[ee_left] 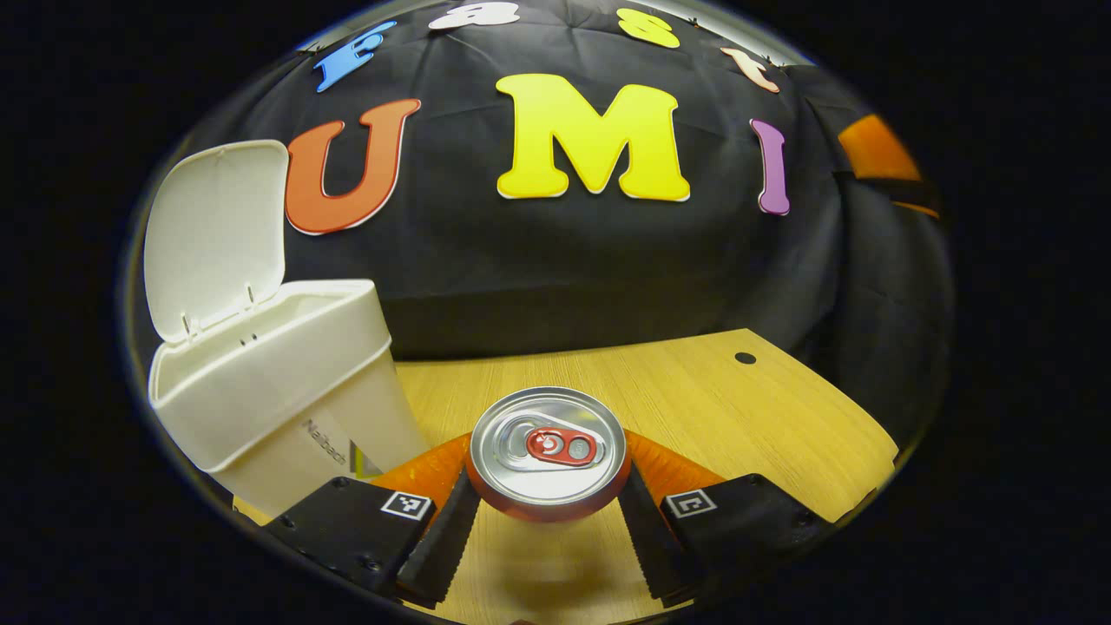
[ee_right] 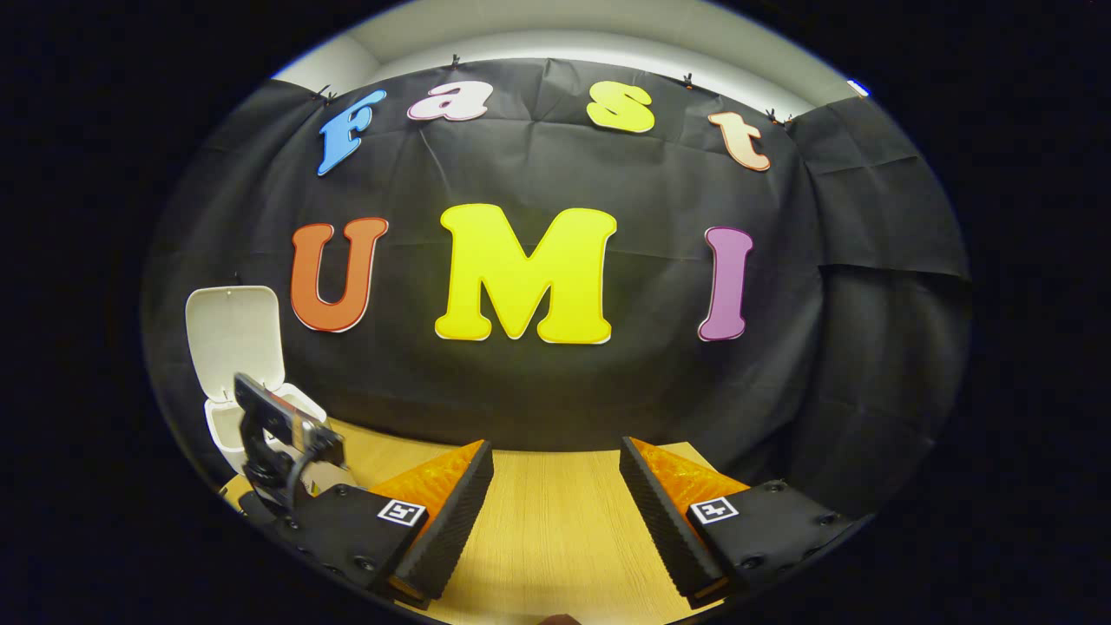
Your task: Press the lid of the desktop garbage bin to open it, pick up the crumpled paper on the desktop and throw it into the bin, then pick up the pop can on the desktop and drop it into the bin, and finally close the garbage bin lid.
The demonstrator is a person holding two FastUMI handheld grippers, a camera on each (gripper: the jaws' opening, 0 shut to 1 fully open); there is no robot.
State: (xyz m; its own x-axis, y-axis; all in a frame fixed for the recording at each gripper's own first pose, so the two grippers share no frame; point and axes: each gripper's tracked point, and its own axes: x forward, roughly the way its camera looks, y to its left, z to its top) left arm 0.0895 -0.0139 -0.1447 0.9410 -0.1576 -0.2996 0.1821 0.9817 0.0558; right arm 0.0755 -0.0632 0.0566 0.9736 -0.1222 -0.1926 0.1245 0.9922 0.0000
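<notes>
A pop can (ee_left: 547,451) with a silver top and red tab sits upright between my left gripper's fingers, and my left gripper (ee_left: 548,486) is shut on its sides. The can hangs a little above the wooden table (ee_left: 738,417), with its shadow below. The white bin (ee_left: 269,382) stands to the left of the can, its lid (ee_left: 217,234) raised upright. In the right gripper view, my right gripper (ee_right: 555,460) stands open over the table (ee_right: 555,538) with nothing between its fingers. Far left there, the bin (ee_right: 219,425) and its raised lid (ee_right: 234,334) stand behind the other gripper's body (ee_right: 278,434).
A small dark hole (ee_left: 745,358) marks the table near its back right corner. The table's right edge (ee_left: 868,469) runs close by. Black cloth wall stands right behind the table and the bin.
</notes>
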